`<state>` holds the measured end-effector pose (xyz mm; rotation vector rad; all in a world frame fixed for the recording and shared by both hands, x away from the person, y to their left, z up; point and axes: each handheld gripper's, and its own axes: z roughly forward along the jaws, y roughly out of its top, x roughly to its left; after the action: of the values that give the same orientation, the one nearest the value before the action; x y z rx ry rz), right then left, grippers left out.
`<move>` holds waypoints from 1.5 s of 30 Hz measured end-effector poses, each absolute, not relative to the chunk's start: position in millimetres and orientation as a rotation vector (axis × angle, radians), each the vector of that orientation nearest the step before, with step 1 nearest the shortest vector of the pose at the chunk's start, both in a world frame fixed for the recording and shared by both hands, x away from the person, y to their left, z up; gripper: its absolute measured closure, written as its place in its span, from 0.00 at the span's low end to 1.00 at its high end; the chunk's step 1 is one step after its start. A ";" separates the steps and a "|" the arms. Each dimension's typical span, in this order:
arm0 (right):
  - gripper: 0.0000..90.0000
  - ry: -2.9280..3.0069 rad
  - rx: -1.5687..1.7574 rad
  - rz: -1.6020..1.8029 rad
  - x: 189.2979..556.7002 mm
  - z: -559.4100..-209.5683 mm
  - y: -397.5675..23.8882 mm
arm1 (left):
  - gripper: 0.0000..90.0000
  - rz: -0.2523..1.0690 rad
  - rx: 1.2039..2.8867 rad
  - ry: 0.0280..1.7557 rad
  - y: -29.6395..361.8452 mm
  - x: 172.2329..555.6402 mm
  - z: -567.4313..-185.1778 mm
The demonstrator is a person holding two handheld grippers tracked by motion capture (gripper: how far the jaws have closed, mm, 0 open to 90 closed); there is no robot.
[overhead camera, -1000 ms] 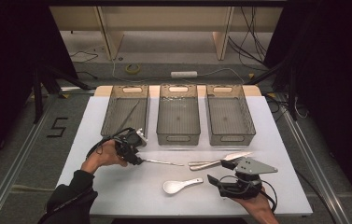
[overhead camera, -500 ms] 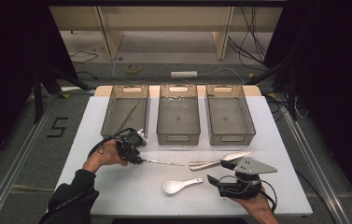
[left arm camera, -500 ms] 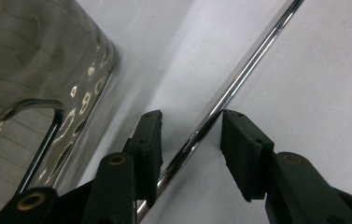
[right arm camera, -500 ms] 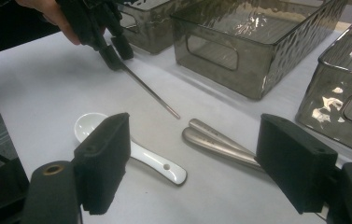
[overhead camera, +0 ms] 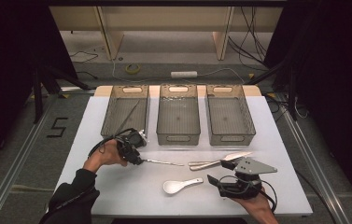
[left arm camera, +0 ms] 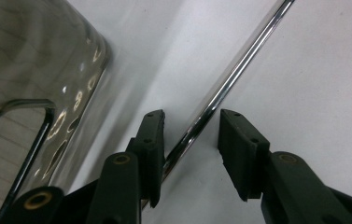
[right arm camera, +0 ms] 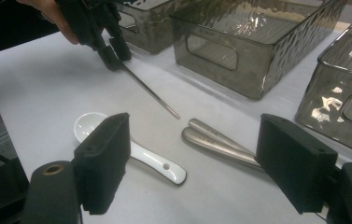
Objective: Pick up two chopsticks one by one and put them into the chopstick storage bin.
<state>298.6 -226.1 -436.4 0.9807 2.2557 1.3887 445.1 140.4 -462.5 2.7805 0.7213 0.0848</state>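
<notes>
A thin chrome rod (overhead camera: pixel 164 163) (left arm camera: pixel 239 70) lies on the white table (overhead camera: pixel 276 140), pointing right. My left gripper (overhead camera: pixel 135 154) (left arm camera: pixel 192 116) stands open over its left end, one jaw on each side; the left jaw is against the rod and the right jaw stands clear of it. A white ceramic spoon (overhead camera: pixel 178 185) (right arm camera: pixel 131 151) rests near the front edge. Two metal utensils (overhead camera: pixel 218 161) (right arm camera: pixel 215 140) lie side by side right of the rod. My right gripper (overhead camera: pixel 218 173) (right arm camera: pixel 194 135) is wide open, low behind the spoon and the utensil handles, holding nothing.
Three smoky clear bins stand in a row at the back: left bin (overhead camera: pixel 125 135), middle bin (overhead camera: pixel 178 138), right bin (overhead camera: pixel 232 138). A thin stick seems to lie in the left bin. The left bin's wall (left arm camera: pixel 33 70) is close beside my left gripper.
</notes>
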 end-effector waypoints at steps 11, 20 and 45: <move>0.30 2.257 0.981 1.386 298.6 -436.6 -226.0 | 0.74 0.087 2.797 0.725 137.6 444.2 -462.1; 0.30 2.257 0.983 1.385 298.5 -436.7 -226.0 | 0.81 0.082 2.822 0.669 136.1 441.5 -461.5; 0.30 2.258 0.982 1.384 298.7 -436.6 -226.0 | 0.94 0.073 2.848 0.578 135.4 438.4 -460.9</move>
<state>298.7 -226.0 -436.6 0.9821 2.2578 1.3845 438.4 135.4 -460.9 2.8484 0.5775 0.0727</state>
